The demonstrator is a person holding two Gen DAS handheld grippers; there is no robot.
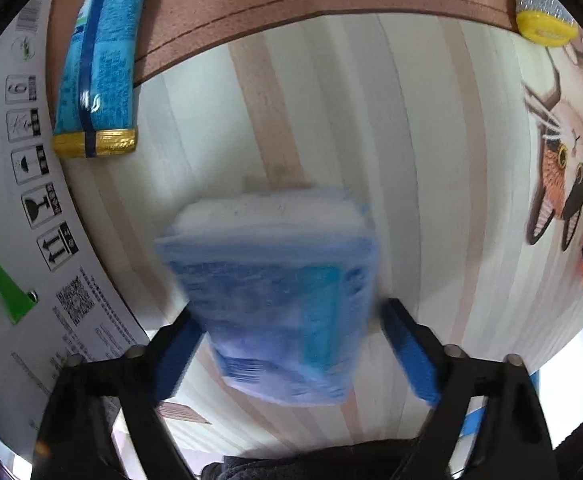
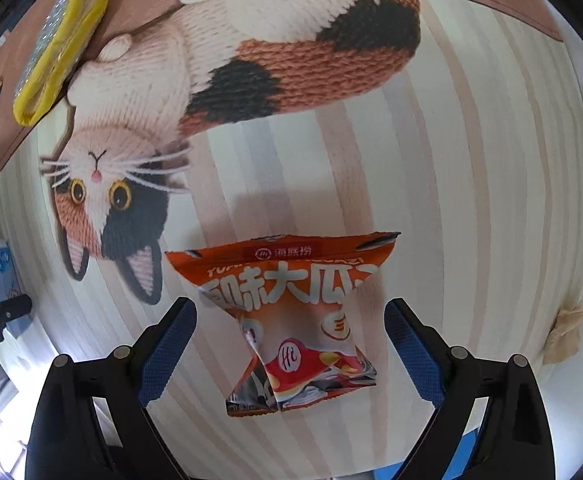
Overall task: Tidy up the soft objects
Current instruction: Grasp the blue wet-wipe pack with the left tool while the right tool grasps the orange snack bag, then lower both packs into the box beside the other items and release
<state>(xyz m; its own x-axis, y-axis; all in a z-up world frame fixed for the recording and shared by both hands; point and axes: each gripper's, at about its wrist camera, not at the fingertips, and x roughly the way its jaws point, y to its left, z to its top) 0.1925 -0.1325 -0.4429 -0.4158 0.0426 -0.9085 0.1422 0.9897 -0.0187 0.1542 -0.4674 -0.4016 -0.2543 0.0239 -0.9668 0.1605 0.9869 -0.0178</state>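
Observation:
A blue and white soft tissue pack, blurred, lies on the pale striped mat between the fingers of my left gripper. The left pad is at the pack's edge, while the right pad stands a little clear of it. In the right wrist view an orange snack packet with white lettering lies on the same mat between the fingers of my right gripper. A gap shows on both sides of it, so that gripper is open.
A white printed cardboard box stands at the left. A blue packet with a gold end lies beyond it. A yellow-rimmed pouch rests on the brown border by the printed cat. A tan paper scrap lies at the right.

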